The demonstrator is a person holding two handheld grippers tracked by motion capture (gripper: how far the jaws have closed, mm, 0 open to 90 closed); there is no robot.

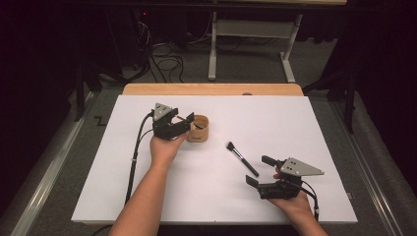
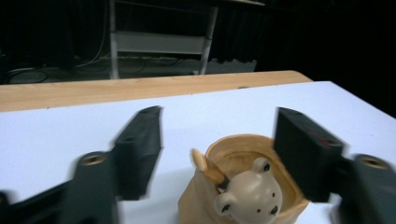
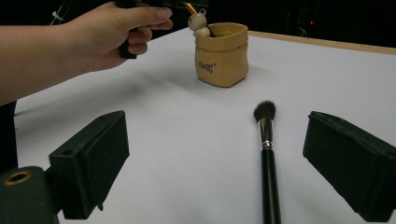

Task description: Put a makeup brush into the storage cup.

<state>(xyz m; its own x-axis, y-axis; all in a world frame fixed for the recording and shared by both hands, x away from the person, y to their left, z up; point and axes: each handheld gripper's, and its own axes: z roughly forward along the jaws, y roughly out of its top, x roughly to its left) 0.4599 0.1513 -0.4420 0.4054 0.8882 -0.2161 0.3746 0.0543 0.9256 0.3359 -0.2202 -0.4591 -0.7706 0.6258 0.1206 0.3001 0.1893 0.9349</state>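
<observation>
A tan pouch-shaped pot (image 1: pixel 197 129) stands on the white board (image 1: pixel 196 196) left of centre. A small bear-headed figure (image 2: pixel 250 192) and a tan-tipped stick (image 2: pixel 205 165) sit in the pot (image 2: pixel 238 142). My left gripper (image 1: pixel 184 125) hovers at the pot's left rim. Its jaws (image 2: pixel 217 121) stand apart on either side of the pot, touching nothing. A black makeup brush (image 1: pixel 242 158) lies flat to the right, bristles toward the pot. My right gripper (image 1: pixel 259 170) is open just behind the handle end, with the brush (image 3: pixel 267 154) lying ahead between its jaws (image 3: pixel 217 135).
The board lies on a wooden table whose far edge (image 1: pixel 211 89) shows as a strip. Beyond it stand a metal frame (image 1: pixel 255 29) and floor cables (image 1: pixel 167 59). In the right gripper view the left hand (image 3: pixel 116 28) is raised beside the pot (image 3: pixel 222 56).
</observation>
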